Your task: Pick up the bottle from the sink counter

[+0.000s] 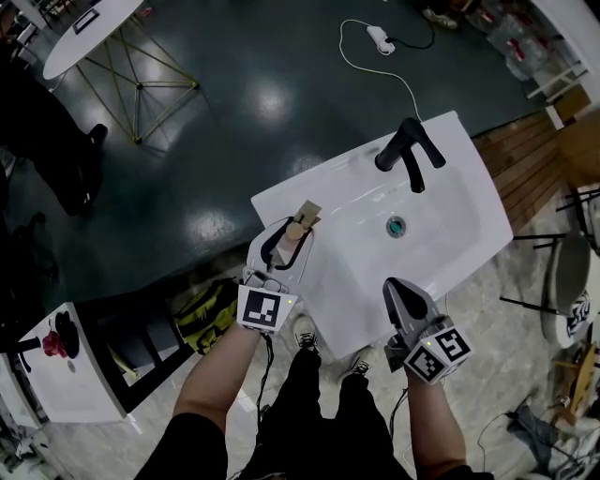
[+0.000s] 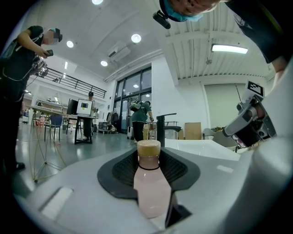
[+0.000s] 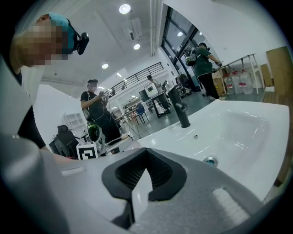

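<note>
A pale pink bottle (image 1: 300,225) with a tan cap lies between the jaws of my left gripper (image 1: 297,231), over the left end of the white sink counter (image 1: 281,202). In the left gripper view the bottle (image 2: 149,187) fills the gap of that gripper (image 2: 149,170), cap pointing away, and the dark pads close on its sides. My right gripper (image 1: 397,287) hovers over the counter's front edge with its jaws together and nothing in them. The right gripper view shows that gripper (image 3: 138,185) aimed across the basin (image 3: 238,132).
A black faucet (image 1: 410,150) stands at the back of the basin, with the drain (image 1: 396,226) in the middle. A white shelf unit (image 1: 66,375) stands at the lower left and a round white table (image 1: 89,28) at the upper left. Wooden boards (image 1: 525,159) lie to the right. People stand in the room.
</note>
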Motion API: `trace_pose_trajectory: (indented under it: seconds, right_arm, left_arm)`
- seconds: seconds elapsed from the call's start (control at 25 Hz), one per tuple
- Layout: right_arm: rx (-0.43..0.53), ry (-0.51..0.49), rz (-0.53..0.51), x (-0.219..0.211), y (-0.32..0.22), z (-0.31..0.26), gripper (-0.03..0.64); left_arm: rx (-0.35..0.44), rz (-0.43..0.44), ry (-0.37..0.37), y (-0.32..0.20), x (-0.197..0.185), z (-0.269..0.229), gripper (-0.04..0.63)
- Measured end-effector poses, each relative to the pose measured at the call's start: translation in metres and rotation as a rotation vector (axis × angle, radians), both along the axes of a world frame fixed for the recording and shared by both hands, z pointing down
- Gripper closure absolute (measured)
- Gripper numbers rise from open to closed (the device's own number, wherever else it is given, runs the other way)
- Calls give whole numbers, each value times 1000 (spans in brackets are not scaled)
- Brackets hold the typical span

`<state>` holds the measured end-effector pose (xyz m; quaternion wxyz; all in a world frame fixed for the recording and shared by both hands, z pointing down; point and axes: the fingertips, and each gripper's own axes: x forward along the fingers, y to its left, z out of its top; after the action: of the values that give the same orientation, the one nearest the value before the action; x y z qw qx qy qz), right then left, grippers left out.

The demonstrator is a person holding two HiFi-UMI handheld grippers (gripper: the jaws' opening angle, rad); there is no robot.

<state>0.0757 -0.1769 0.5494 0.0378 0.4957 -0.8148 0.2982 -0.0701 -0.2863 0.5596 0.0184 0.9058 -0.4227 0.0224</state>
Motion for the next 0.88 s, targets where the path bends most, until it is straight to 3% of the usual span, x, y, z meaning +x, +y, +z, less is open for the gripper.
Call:
trace_pose_trajectory:
  seconds: [0.48, 0.88]
  right_arm:
    - [14, -4, 10, 10, 6, -2, 615]
    - [41, -11, -27, 13, 7, -13, 615]
  left_arm:
    - [-56, -25, -53, 0, -1, 8, 456]
    - [-94, -68, -34, 15, -4, -13, 456]
